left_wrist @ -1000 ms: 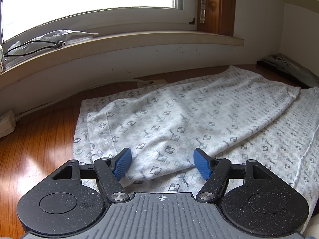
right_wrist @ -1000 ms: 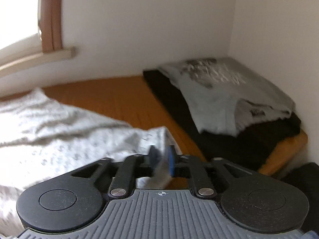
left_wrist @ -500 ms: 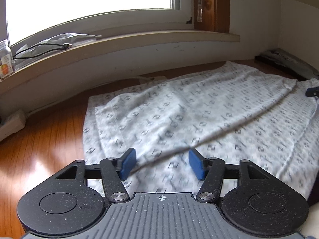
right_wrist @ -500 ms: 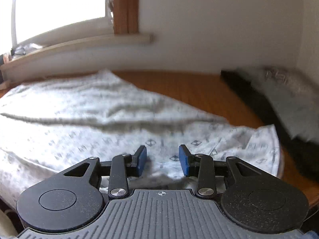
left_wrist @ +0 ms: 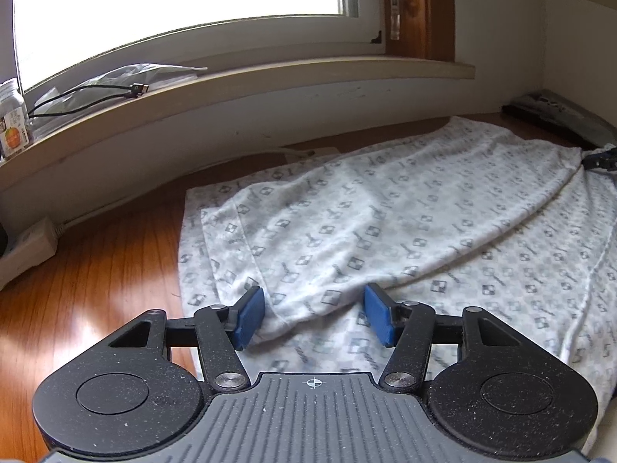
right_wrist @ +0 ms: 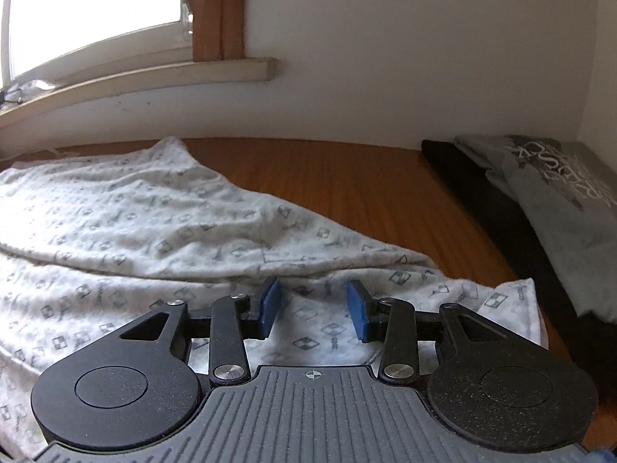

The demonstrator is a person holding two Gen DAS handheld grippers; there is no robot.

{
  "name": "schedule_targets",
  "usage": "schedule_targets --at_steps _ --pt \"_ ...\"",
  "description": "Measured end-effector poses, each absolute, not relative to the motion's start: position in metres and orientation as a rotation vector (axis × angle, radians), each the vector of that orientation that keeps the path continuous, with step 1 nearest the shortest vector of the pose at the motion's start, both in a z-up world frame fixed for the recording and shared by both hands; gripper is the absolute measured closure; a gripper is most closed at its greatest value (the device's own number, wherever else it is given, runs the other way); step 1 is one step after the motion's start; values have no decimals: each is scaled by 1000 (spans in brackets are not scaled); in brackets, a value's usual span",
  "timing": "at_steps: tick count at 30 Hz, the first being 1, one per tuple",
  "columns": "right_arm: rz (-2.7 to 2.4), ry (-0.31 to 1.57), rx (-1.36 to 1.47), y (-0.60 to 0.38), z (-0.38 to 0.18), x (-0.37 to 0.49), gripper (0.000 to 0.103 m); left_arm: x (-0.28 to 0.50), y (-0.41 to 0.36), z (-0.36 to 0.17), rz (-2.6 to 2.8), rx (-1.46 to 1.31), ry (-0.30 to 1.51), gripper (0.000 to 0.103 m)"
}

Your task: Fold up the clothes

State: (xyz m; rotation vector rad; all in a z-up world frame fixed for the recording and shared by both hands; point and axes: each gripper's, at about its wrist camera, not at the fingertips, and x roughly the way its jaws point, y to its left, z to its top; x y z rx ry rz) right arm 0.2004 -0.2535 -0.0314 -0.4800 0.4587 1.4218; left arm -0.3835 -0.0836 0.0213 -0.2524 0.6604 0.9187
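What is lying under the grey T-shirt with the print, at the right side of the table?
Under the grey T-shirt lies a black garment; its edge sticks out along the side nearer the patterned white cloth. Both rest on the wooden table. How much black fabric the shirt covers cannot be seen.

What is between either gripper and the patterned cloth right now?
Nothing visible. The left gripper hangs open right over the folded edge of the patterned cloth, and the right gripper is open above its other end. The grey shirt lies off to the side on the table.
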Motion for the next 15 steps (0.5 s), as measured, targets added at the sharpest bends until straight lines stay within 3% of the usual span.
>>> schedule_targets --at_steps 15 --pt "1402 476 -503 -167 -30 215 64 -361 -4 22 933 -256 703 40"
